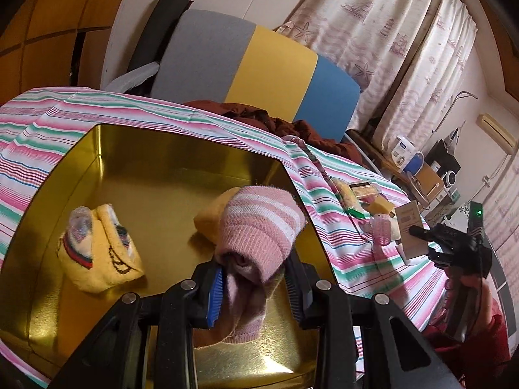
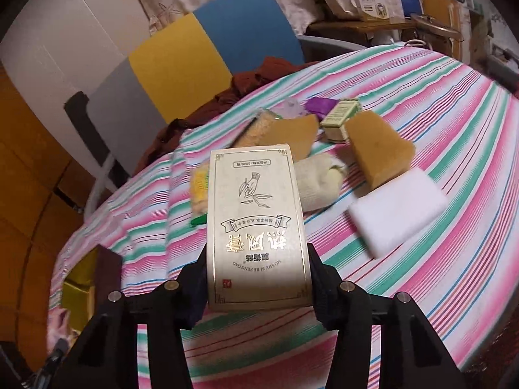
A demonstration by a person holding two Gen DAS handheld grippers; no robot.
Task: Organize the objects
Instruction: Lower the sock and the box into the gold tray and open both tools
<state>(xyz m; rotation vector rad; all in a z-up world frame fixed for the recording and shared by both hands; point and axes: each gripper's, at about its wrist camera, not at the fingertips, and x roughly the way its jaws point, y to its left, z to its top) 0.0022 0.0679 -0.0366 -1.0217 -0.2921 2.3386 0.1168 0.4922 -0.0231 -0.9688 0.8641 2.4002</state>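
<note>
My left gripper (image 1: 254,288) is shut on a pink striped sock (image 1: 259,236) and holds it inside a gold tin box (image 1: 107,149). A yellow sock bundle (image 1: 100,253) lies at the box's left, and an orange-yellow cloth (image 1: 209,220) lies behind the pink sock. My right gripper (image 2: 258,278) is shut on a cream carton with gold print (image 2: 258,227), held above the striped tablecloth (image 2: 438,275). The right gripper with the carton also shows in the left wrist view (image 1: 418,230).
On the cloth ahead of the carton lie two tan sponge blocks (image 2: 379,149), a white foam block (image 2: 399,207), a cream sock (image 2: 319,181), a small green-white box (image 2: 340,118) and a purple item (image 2: 319,103). A grey-yellow-blue chair back (image 2: 181,58) stands behind.
</note>
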